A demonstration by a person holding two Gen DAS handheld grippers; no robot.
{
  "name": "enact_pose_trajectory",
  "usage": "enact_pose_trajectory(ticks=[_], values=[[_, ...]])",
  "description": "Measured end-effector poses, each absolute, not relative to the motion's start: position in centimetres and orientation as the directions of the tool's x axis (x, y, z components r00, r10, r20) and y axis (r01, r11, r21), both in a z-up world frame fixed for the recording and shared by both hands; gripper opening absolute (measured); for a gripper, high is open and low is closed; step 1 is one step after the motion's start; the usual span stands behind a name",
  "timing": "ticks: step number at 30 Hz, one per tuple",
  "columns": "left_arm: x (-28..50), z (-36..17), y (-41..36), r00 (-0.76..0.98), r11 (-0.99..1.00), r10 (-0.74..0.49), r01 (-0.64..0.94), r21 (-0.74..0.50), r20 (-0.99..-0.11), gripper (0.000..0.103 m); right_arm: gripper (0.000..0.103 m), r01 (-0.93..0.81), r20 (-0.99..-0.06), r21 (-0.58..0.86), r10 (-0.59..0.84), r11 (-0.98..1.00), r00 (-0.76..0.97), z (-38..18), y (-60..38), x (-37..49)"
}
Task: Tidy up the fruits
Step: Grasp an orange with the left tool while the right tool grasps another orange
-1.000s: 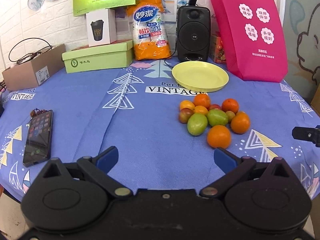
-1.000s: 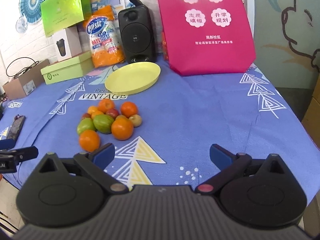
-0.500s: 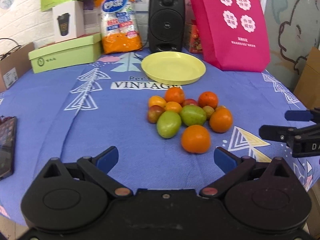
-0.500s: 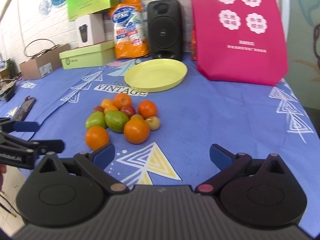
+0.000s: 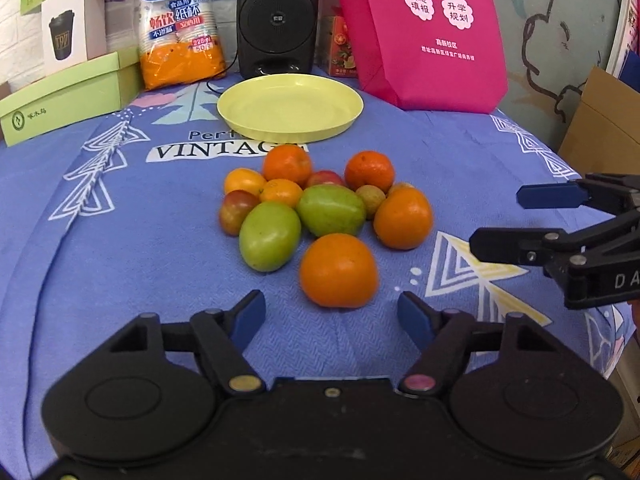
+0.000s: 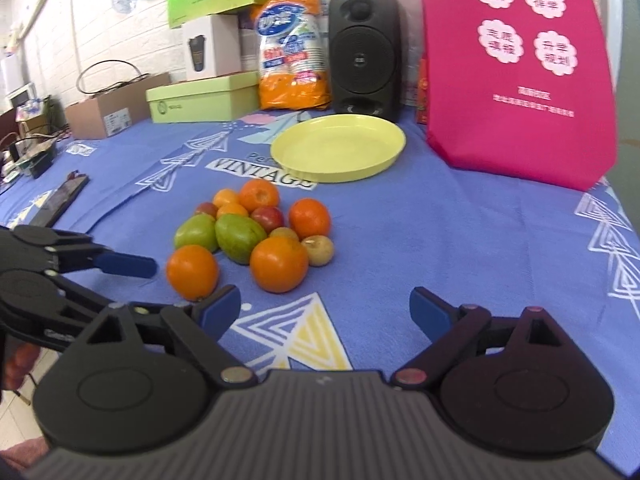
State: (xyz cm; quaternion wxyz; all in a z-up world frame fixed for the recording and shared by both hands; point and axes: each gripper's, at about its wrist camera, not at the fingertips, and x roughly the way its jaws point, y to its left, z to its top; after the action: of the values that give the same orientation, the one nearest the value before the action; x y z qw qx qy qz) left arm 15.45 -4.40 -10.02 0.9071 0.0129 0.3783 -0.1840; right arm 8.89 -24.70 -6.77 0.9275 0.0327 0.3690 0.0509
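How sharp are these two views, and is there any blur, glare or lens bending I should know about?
Left wrist view: crisp on the nearest orange and yellow plate, with even light and soft shadows; fisheye bending curves the tablecloth edges. Right wrist view: softer, with the pink bag and speaker slightly smeared, and no strong glare.

The tablecloth [image 5: 400, 152] is looking like soft, matt cloth. The yellow plate [image 5: 290, 106] is showing smooth plastic, and the oranges [image 5: 339, 270] are shining slightly.
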Motion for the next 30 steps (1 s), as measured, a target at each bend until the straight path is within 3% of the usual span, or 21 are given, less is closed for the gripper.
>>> enact_pose_trajectory(ticks=[5,9,16,19,26,27,28,30], values=[[16.8,-10.2,-5.4,0.643,0.919,-0.345,0.38,-0.107,-0.683,0.047,0.076,-0.11,-0.692,0.109,0.155,0.988,0.705,-7.5,-24.5,10.6],[17.3,-10.4,-5.7,0.652,0.919,-0.344,0.381,-0.1,-0.676,0.042,0.074,-0.145,-0.69,0.125,0.191,0.982,0.698,-7.9,-24.2,11.7],[17.1,-10.2,-4.4,0.649,0.921,-0.347,0.373,-0.114,-0.677,0.042,0.071,-0.167,-0.696,0.15,0.224,0.974,0.682,-8.7,-23.5,12.8],[16.7,-10.0,-3.9,0.652,0.924,-0.337,0.369,-0.104,-0.68,0.042,0.059,-0.171,-0.712,0.153,0.228,0.973,0.664,-9.4,-23.0,13.4],[16.4,-10.1,-2.3,0.658,0.934,-0.329,0.334,-0.129,-0.678,0.042,0.059,-0.152,-0.719,0.12,0.192,0.981,0.668,-10.4,-21.9,14.7],[16.4,-10.1,-2.2,0.659,0.935,-0.327,0.332,-0.128,-0.677,0.042,0.056,-0.154,-0.719,0.11,0.186,0.982,0.67,-10.4,-21.7,14.8],[16.3,-10.1,-2.2,0.661,0.936,-0.325,0.329,-0.127,-0.677,0.042,0.042,-0.157,-0.719,0.102,0.182,0.982,0.671,-10.4,-21.6,14.7],[16.2,-10.0,-2.1,0.662,0.936,-0.324,0.327,-0.128,-0.676,0.042,0.041,-0.15,-0.713,0.108,0.182,0.983,0.677,-10.3,-21.6,14.6]])
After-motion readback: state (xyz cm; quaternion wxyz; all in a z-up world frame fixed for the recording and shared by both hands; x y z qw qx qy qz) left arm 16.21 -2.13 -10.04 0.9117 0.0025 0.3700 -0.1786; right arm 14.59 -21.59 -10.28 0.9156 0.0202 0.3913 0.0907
